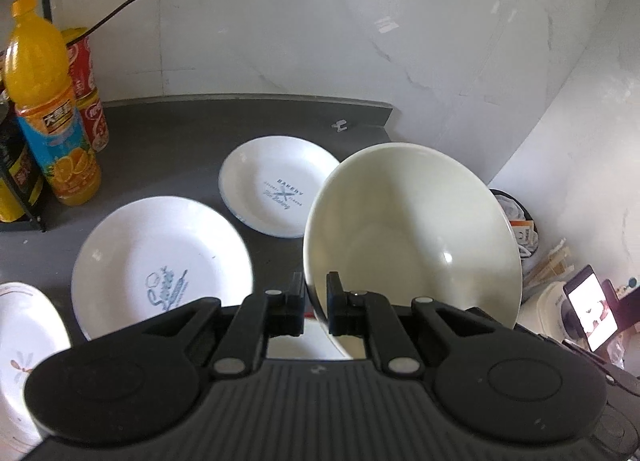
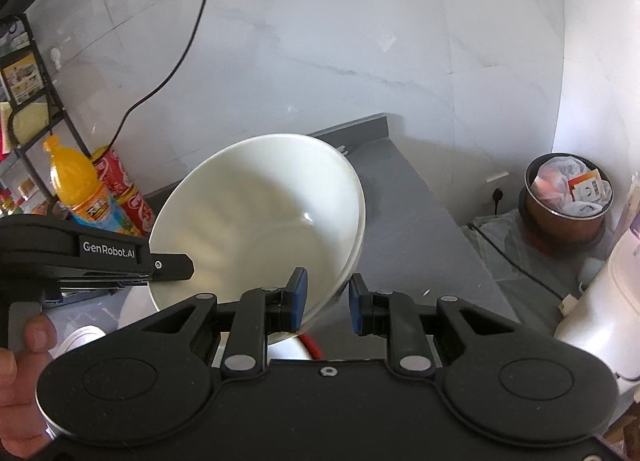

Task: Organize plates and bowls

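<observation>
Now left gripper pinches rim of glossy round cream bowl (tilted); right gripper fingers spread astride rim.

place: home kitchen, pretty lived-in
counter: dark grey, against marble-look wall tiles
dishes: plates lying out on it
drinks: juice bottle beside a black rack
floor: full trash bin
</observation>
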A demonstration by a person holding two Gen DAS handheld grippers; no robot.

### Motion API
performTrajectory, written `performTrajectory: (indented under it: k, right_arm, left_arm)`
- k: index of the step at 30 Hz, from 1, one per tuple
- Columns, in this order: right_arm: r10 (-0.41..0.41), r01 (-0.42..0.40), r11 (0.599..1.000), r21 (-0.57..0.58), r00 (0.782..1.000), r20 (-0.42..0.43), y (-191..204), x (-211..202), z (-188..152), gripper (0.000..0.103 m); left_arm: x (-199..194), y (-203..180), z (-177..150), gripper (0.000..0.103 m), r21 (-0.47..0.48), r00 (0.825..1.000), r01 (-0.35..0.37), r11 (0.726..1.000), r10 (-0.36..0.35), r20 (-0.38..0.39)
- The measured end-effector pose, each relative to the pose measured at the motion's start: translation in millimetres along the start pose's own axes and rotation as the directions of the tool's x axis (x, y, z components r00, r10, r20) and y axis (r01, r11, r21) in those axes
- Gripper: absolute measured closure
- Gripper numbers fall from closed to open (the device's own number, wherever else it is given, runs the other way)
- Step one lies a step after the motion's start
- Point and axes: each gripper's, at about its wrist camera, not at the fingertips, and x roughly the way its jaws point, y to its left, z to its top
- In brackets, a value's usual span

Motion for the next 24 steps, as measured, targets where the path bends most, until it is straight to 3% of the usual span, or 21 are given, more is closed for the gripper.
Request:
performTrajectory:
  k: [14,24]
  right_arm:
    - [-0.052,0.052,0.999,0.005,0.998,-0.045,45.4,-20.8,-34.9,0.081]
    - [-0.078,0.079,0.997,0.006,0.992,-0.097,57.1,-21.2,-55.3,0.081]
  left_arm:
    - [-20.5,44.7,-33.0,0.094,0.015,0.998,0.051,0.999,-0.05,-0.049]
    - [-19.0,60.6,-53.9,0.094,0.012,0.993,0.061,0.998,-0.06,-0.1]
